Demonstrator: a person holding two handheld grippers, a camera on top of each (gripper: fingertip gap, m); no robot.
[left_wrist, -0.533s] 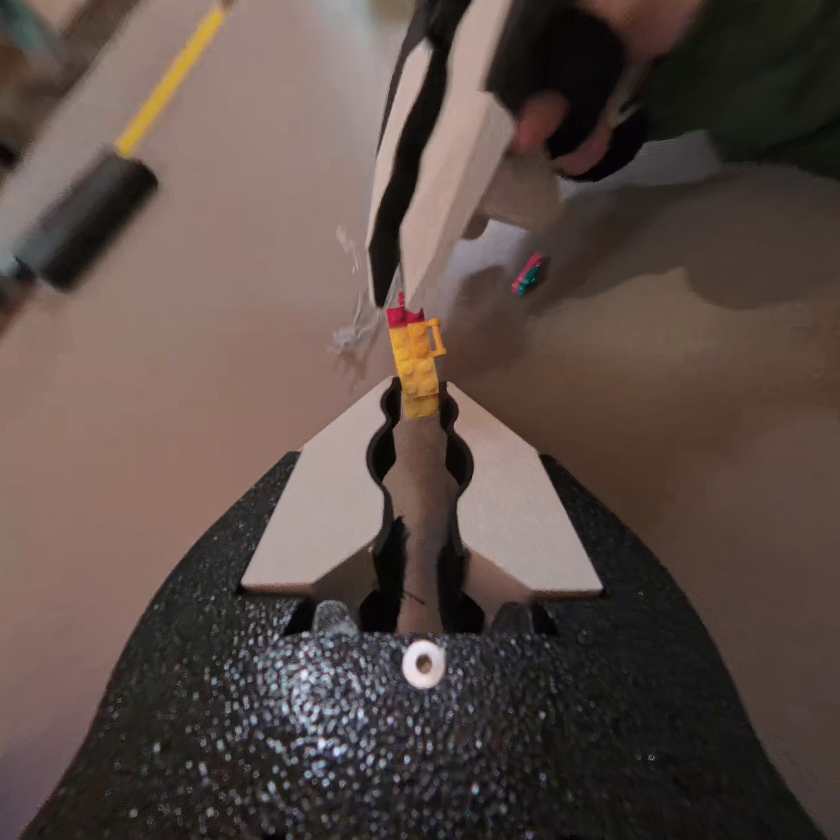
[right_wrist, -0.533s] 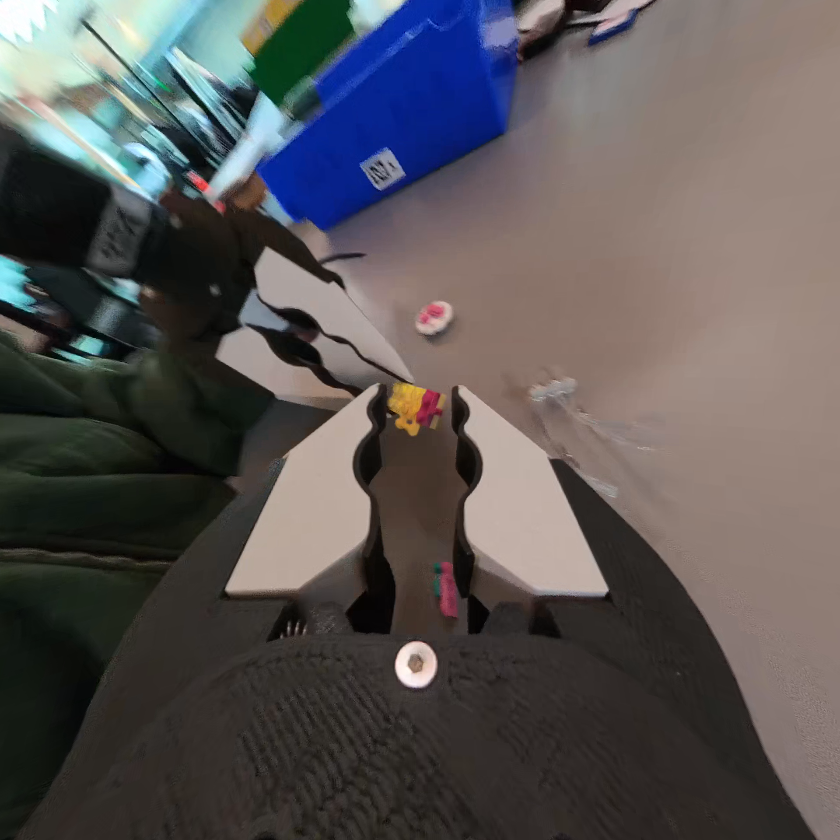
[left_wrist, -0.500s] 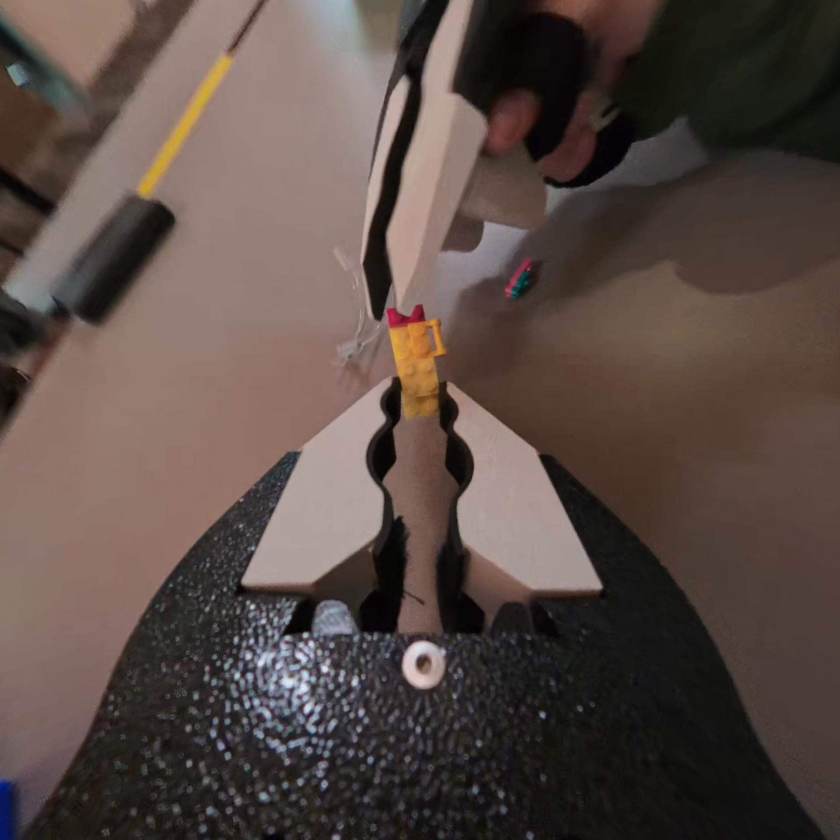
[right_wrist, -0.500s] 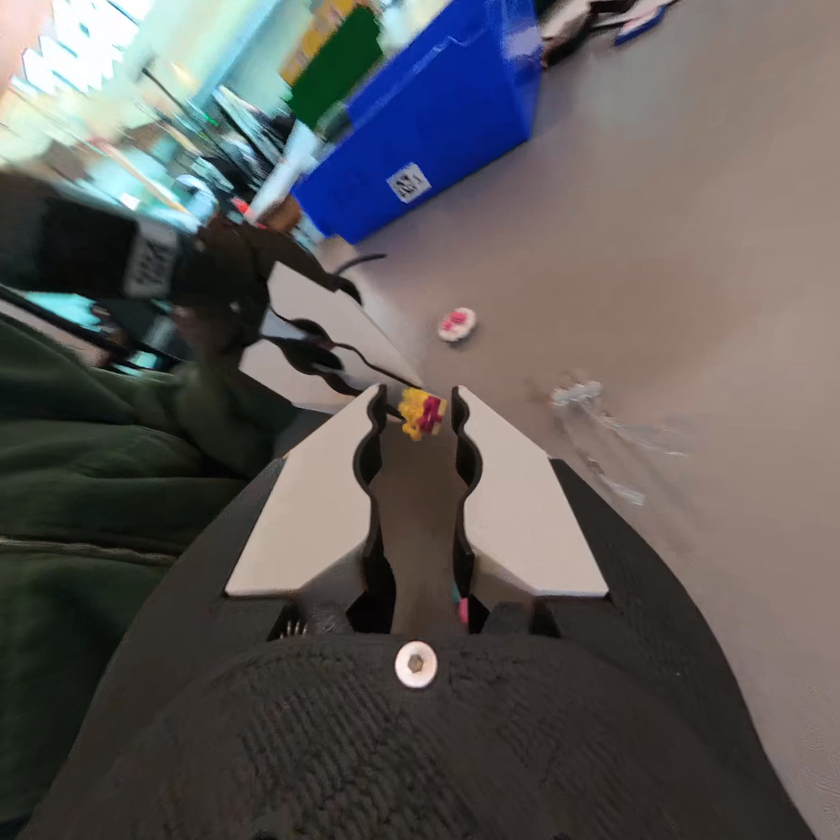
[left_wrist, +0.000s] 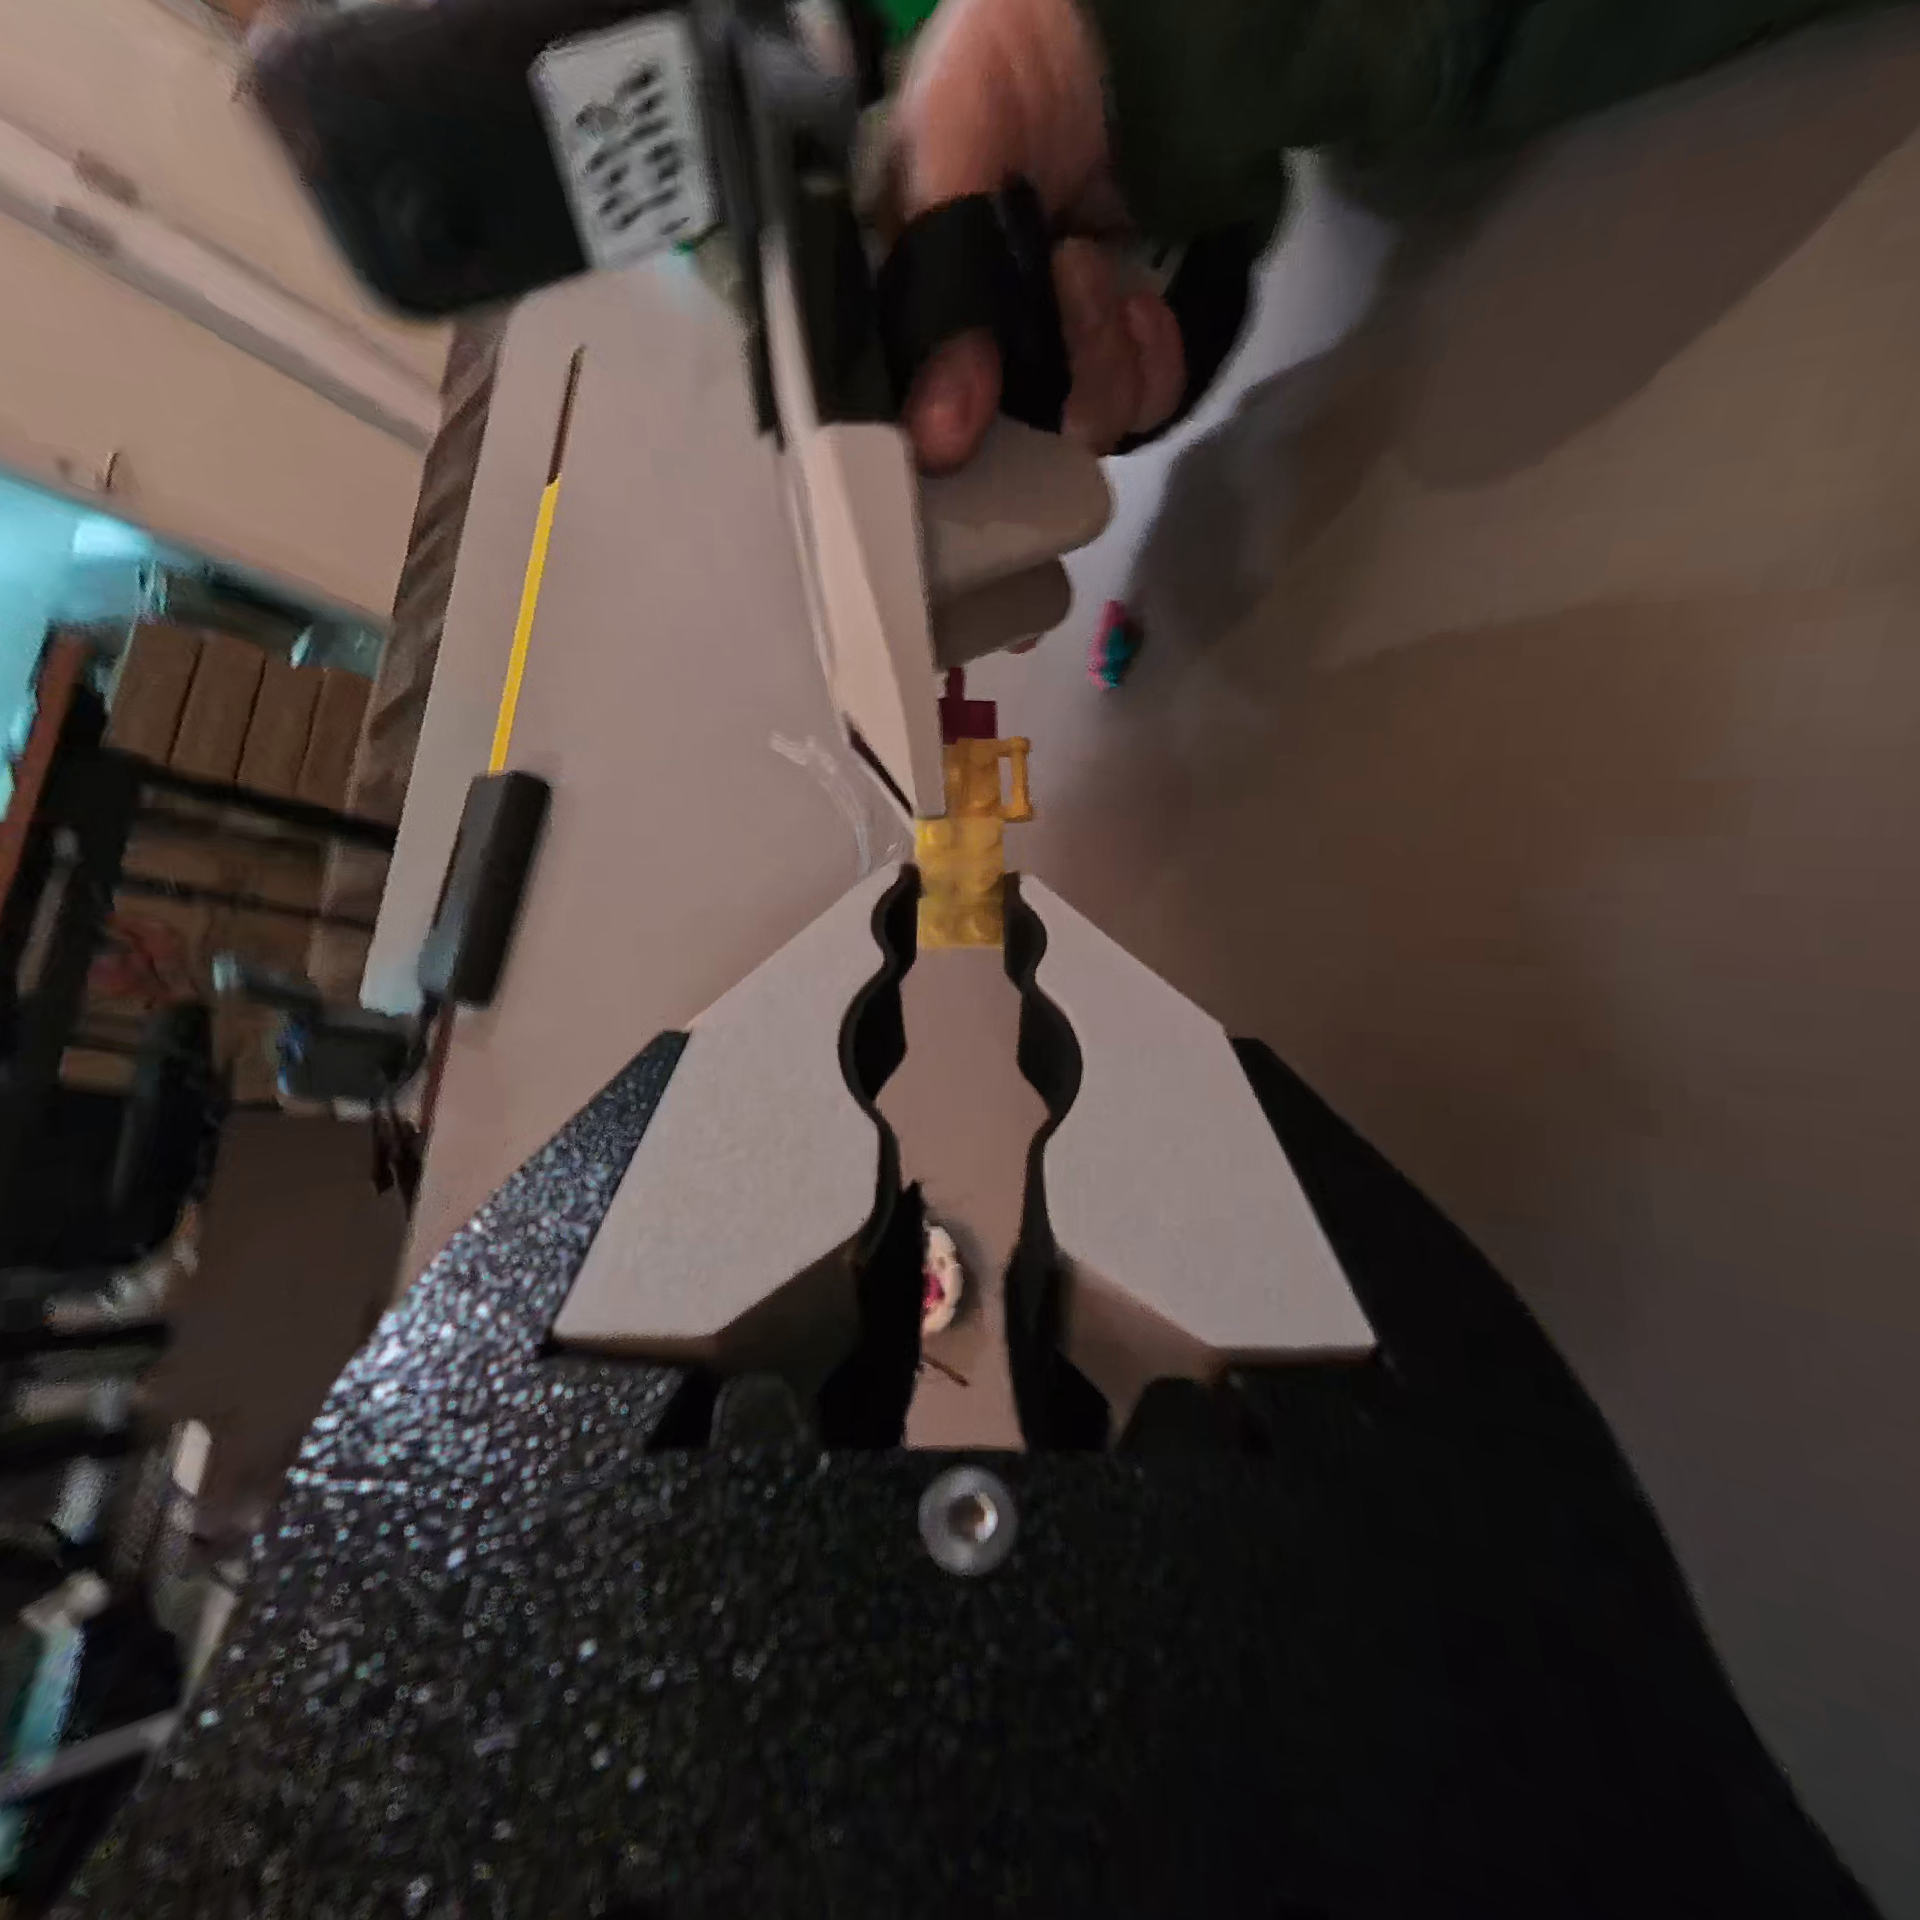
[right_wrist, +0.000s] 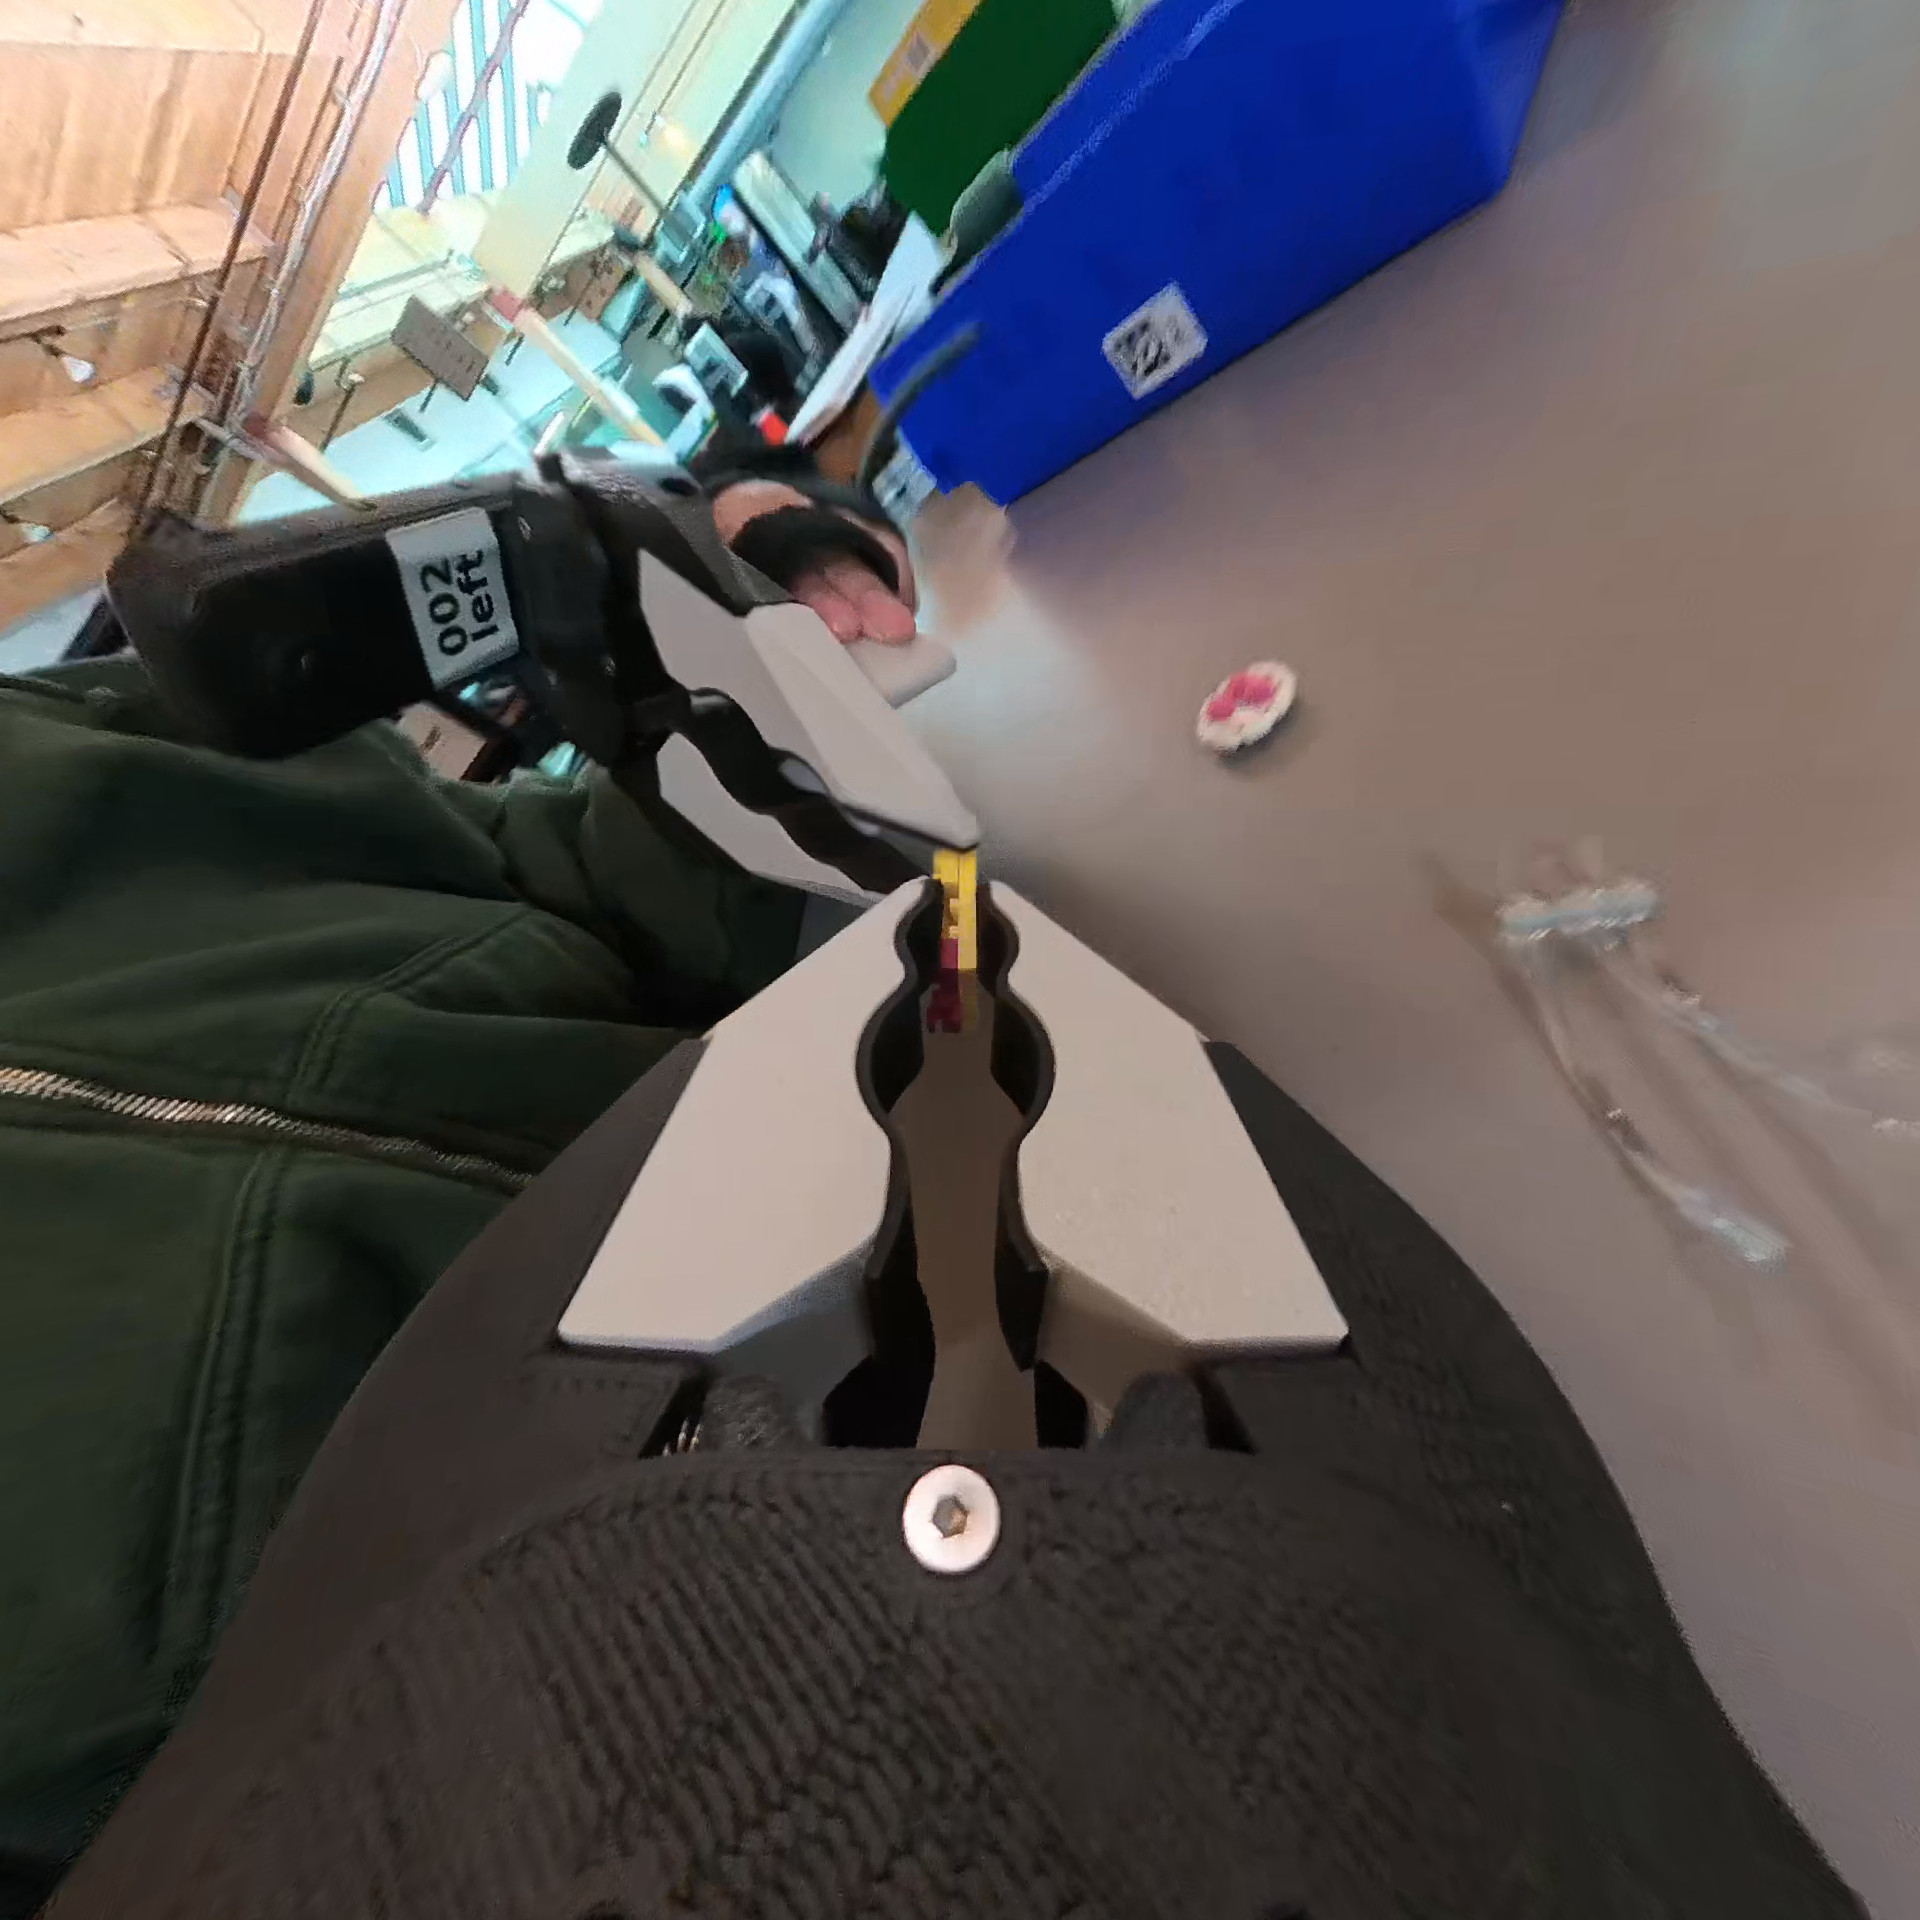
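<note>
A small brick stack, yellow with a dark red piece at its far end, hangs in the air between both grippers. My left gripper is shut on its near yellow end. My right gripper is shut on the other end, with the yellow and red bricks between its fingers. In the left wrist view the right gripper comes down from above, held by a gloved hand. In the right wrist view the left gripper reaches in from the left.
On the grey table lie a white and pink round piece, a clear plastic bag, and a small pink and teal piece. A blue bin stands at the back. A black-handled tool with a yellow shaft lies by the table edge.
The right gripper has closed its fingers onto the red end of the stack. Both grippers have tilted and lifted, so more of the room shows behind them.
</note>
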